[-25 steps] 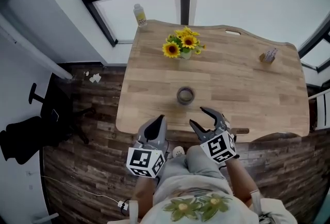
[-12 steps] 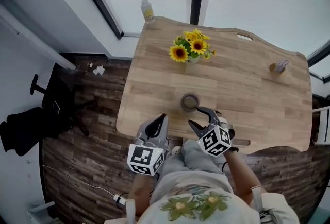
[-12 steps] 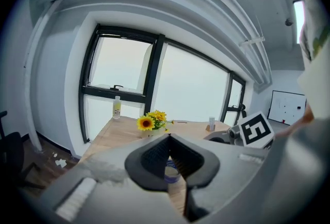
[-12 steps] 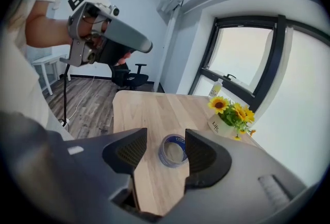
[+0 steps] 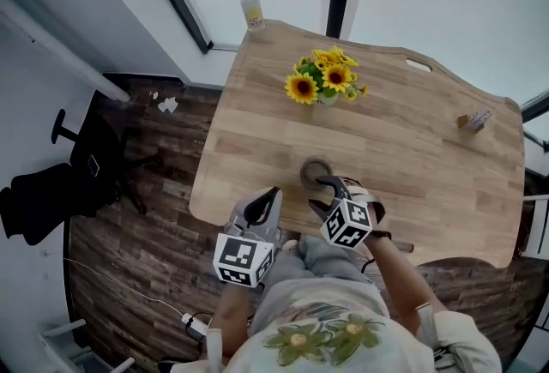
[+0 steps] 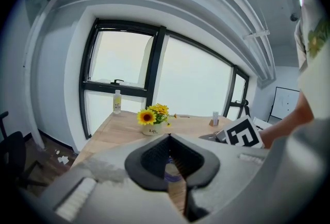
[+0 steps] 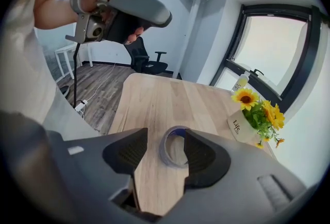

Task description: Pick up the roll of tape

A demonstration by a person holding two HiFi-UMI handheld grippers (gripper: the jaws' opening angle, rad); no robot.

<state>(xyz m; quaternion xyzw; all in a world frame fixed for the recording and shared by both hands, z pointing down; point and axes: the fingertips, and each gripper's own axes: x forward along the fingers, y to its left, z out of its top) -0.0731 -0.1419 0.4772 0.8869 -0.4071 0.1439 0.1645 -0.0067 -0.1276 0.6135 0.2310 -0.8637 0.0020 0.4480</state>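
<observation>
From the head view, the person is holding the right gripper (image 5: 322, 194) low over the near part of the wooden table (image 5: 412, 165). Its 2 jaws are standing wide apart, with the roll of tape (image 5: 315, 171) lying flat just ahead of their tips. The left gripper (image 5: 267, 196) is hovering beside it, at the table's near edge.

In the left gripper view, the 2 jaws are pressing together on nothing, and the tape is showing ahead through the hollow between them.

In the right gripper view, the open jaws are flanking the tape (image 7: 163, 151), and 1 jaw is covering its sunflower-side rim. Whether they are touching it is unclear. The potted sunflowers (image 7: 247, 109) are standing farther ahead.
</observation>
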